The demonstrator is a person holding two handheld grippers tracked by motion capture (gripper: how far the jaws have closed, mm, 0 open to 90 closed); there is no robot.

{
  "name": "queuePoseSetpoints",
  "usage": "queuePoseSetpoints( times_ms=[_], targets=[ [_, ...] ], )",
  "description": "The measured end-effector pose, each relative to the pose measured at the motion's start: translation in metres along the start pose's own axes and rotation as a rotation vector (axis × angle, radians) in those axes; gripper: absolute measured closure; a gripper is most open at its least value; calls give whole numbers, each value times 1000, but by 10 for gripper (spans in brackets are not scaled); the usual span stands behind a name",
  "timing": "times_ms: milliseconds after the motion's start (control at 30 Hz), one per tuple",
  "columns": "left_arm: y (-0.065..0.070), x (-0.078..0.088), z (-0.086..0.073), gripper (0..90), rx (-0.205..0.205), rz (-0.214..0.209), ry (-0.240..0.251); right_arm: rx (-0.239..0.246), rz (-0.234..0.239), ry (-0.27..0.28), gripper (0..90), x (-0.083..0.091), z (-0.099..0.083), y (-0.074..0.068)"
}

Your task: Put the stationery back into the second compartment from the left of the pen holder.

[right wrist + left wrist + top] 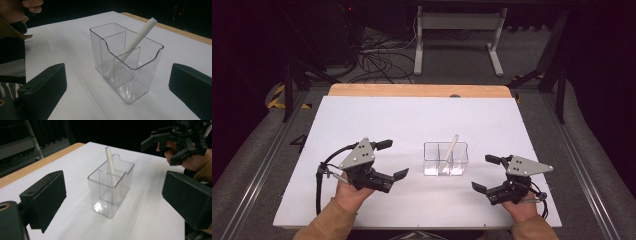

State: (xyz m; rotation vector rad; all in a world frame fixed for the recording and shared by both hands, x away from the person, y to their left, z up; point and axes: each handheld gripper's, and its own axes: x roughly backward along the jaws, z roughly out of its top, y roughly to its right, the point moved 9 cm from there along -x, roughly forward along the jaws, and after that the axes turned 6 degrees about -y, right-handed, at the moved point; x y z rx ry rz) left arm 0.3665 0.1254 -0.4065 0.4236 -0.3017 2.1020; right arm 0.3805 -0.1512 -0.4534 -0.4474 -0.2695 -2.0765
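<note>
The white pen (452, 147) already stands in the clear divided holder (445, 159), so as far as you can judge, the placing itself is done. In the right gripper view the pen (132, 47) leans across the holder (126, 62): its lower end sits down in one of the inner compartments, and its capped top rests against the far rim and sticks out above it. Which compartment it counts as is hard to say through the clear walls. The holder sits upright near the middle of the white surface (412, 120), and no other loose item lies on that sheet.

Your left hand-held gripper (388, 159) is to the left of the holder, well apart from it, with its jaws spread wide and nothing between them; in the left gripper view the pads frame the holder (111, 192) from a distance without touching it. Your right hand-held gripper (485, 173) rests at the right of the holder, also apart from it, its jaws likewise spread and empty.

What is left looks small: both hands are free of the pen, and nothing needs correcting unless you want the pen more upright. Otherwise you need only clear both hands away.
</note>
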Motion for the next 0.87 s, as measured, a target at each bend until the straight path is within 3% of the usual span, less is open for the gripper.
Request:
queuePoseSetpoints(
  times_ms=[133,233,400,533,667,867],
  targets=[
    [-5,13,-23,44,-14,38,-37,-2,-7,7,16,1,-4,-1],
    [-10,24,-42,40,-2,71,-54,-10,-12,10,16,2,-8,-1],
    [-20,41,-79,27,69,90,-76,-14,-21,6,16,3,-13,0],
    [-26,47,-104,21,147,49,-49,-13,-24,5,16,2,-14,0],
    [-30,51,-116,7,159,71,-61,-9,-23,-8,16,0,-16,0],
    [-32,51,-116,7,165,97,-70,-11,-22,-7,16,-2,-17,2]
  ],
)
